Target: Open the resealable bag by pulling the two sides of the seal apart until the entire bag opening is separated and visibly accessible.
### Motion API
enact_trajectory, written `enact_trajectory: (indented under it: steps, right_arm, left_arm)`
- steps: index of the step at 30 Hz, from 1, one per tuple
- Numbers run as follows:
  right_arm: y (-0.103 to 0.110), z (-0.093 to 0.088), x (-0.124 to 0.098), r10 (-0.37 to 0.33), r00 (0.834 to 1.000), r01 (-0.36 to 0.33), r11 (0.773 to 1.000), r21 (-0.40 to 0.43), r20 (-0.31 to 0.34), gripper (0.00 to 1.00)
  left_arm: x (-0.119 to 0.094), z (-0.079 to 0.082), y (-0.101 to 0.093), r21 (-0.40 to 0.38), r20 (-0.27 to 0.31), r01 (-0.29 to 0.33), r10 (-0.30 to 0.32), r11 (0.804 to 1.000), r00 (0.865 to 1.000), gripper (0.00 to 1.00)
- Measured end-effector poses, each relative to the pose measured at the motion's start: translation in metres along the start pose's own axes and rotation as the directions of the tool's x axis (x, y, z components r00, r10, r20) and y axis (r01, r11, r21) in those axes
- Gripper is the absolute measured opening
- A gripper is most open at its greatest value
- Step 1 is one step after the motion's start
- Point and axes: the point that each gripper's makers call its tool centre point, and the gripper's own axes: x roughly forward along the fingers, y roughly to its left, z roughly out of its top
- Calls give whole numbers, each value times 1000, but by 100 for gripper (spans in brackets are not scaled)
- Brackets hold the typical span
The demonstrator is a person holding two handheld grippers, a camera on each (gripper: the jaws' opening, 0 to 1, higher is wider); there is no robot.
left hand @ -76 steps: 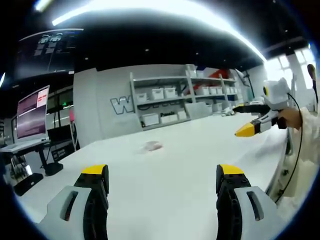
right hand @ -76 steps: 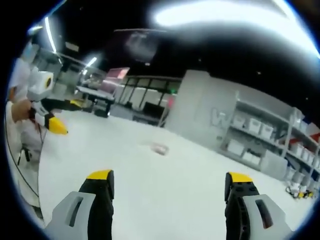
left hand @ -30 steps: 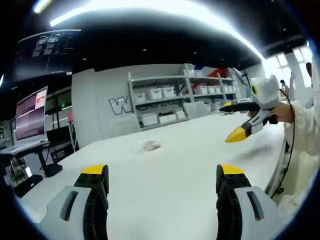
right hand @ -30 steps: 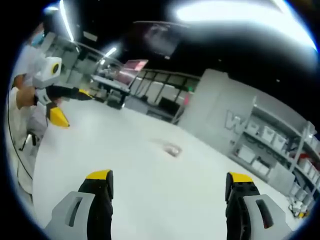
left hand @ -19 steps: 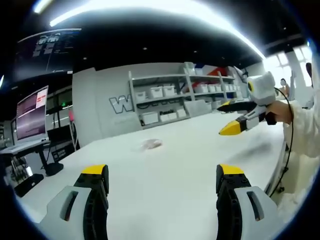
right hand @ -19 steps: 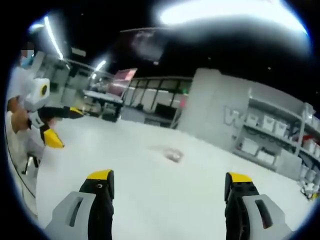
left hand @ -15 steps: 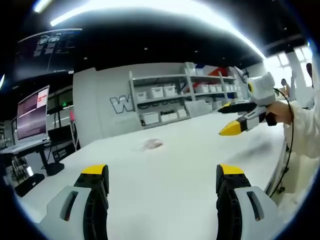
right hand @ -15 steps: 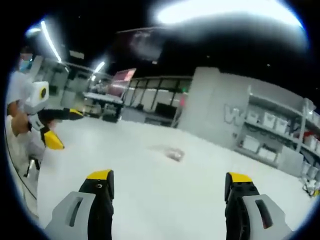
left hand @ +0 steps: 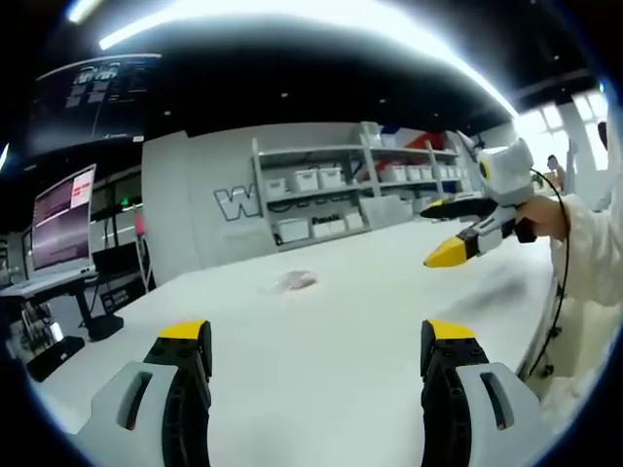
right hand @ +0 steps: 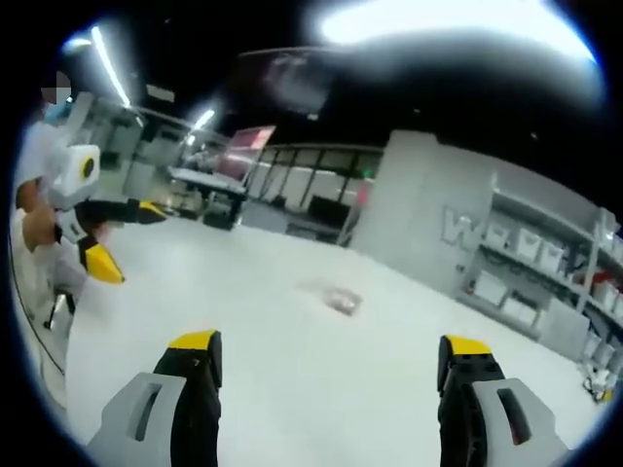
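Observation:
A small clear resealable bag [left hand: 296, 282] with something pinkish inside lies flat on the white table [left hand: 350, 321], far ahead of both grippers; the same bag [right hand: 339, 299] looks small and blurred in the right gripper view. My left gripper [left hand: 316, 341] hovers open above the near table, jaws wide apart and nothing between them. My right gripper [right hand: 329, 350] is open too, held over the table well short of the bag. In the left gripper view the right gripper [left hand: 456, 229] comes in from the right, open, held by a hand. The left gripper [right hand: 115, 238] appears at the left edge of the right gripper view.
Grey shelving [left hand: 341, 190] with white bins stands behind the table against a wall with large letters. A monitor [left hand: 63, 219] on a desk stands at the left. A person in white sleeves [left hand: 589, 243] is at the table's right edge.
The right gripper has drifted left and slightly down in the left gripper view, towards the bag. The right gripper view has swung a little. The bag has not moved.

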Motion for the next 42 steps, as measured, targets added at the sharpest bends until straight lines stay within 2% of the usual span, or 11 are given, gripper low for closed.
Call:
enact_trajectory:
  steps: [14, 31, 35, 42]
  right_arm:
    - [-2, 3, 7, 18, 999, -21, 995, -97, -27, 93]
    - [-6, -3, 14, 29, 998, -35, 991, -127, -52, 94]
    - [-4, 3, 17, 43, 999, -44, 997, -65, -16, 94]
    - [-7, 4, 21, 35, 999, -35, 999, -32, 1, 93]
  left_arm:
    - [-1, 3, -1, 4, 3, 0, 0, 1000, 1000, 88]
    - [-1, 5, -2, 5, 7, 5, -5, 1000, 1000, 88]
    - [-1, 6, -4, 7, 8, 10, -10, 1000, 1000, 88]
    - [-1, 7, -7, 17, 9, 16, -17, 1000, 1000, 87]
